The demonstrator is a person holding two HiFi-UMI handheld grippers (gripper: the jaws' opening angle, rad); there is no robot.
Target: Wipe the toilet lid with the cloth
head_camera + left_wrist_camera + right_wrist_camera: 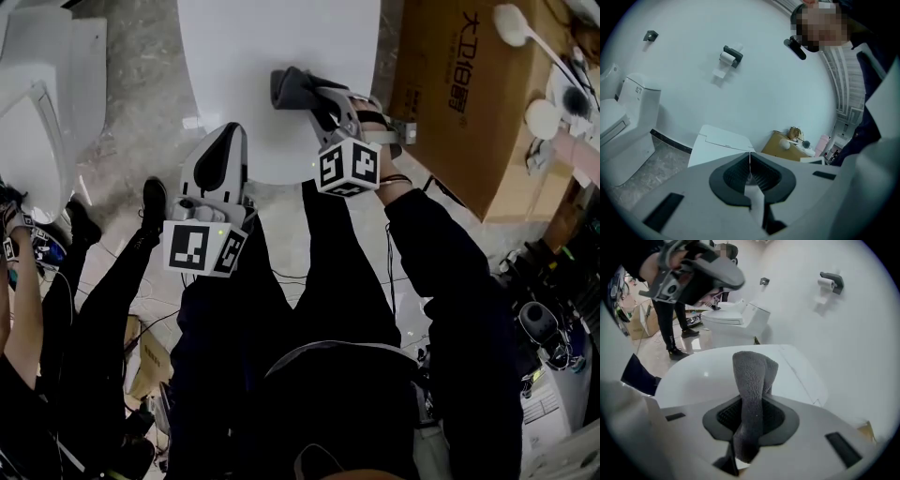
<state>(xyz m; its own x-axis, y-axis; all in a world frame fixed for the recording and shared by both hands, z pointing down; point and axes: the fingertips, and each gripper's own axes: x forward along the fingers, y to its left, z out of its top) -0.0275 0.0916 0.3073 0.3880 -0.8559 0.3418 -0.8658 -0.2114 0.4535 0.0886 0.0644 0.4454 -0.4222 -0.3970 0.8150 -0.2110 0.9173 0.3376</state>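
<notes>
Over the front end of the closed white toilet lid (234, 56), the right gripper (314, 98) is clamped on a folded grey cloth (292, 86); contact w/ the lid can't be told. The cloth's long axis runs along the jaws, free end pointing fwd toward the lid's back. The left gripper (223, 150) hangs by the lid's front edge, jaws closed & empty. Likely step: start of wipe. Next move needs the cloth lowered, pressed flat & swept across.

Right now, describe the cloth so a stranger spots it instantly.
Find the big white toilet lid ahead. Over its near part, the right gripper clamps a fuzzy grey cloth, folded over. It is the only soft thing there; the left gripper is shut on nothing.
</notes>
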